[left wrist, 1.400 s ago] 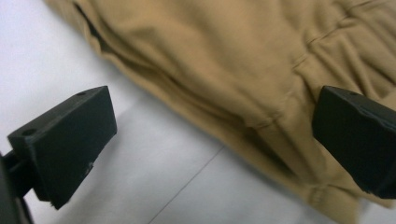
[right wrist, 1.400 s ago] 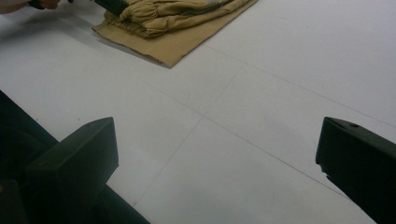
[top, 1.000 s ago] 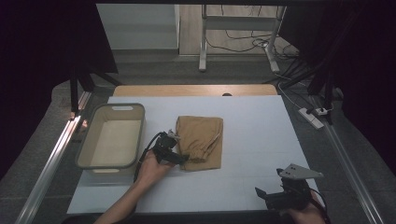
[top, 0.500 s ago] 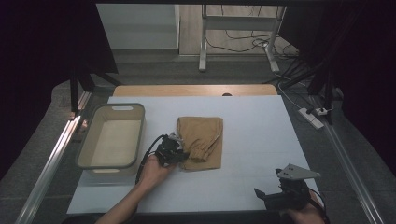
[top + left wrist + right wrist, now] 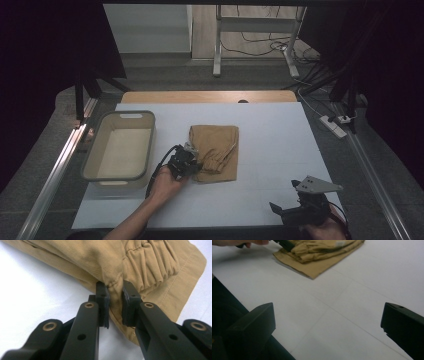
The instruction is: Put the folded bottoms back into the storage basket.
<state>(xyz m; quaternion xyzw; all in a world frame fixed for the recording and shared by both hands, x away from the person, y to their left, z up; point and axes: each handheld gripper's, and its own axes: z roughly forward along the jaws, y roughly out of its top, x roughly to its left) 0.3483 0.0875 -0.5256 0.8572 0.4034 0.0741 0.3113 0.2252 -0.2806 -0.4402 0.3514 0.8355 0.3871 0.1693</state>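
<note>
The folded tan cotton garment with a gathered elastic hem [image 5: 216, 151] lies near the middle of the white table [image 5: 280, 135], just right of the grey oblong plastic tub [image 5: 120, 150], which stands open with nothing seen in it. The left tongs [image 5: 191, 161] are at the garment's near-left corner; in the left gripper view their black jaws are pinching a ridge of the cloth [image 5: 115, 287] beside the gathered hem, with only that fold between the pads. The garment lies flat on the table, so judging by this the work is at its start: the grip is made, and lifting the garment and carrying it, likely into the tub, is all left to do.

The right tongs [image 5: 295, 214] hover at the near-right edge of the table, jaws spread wide with nothing between them, well apart from the garment.

For room: the tub's right wall stands close to the left hand [image 5: 167, 182], so a move leftward must rise over that rim. Far and right of the garment the table is bare and open. The loose layers may unfold and drag once raised.
</note>
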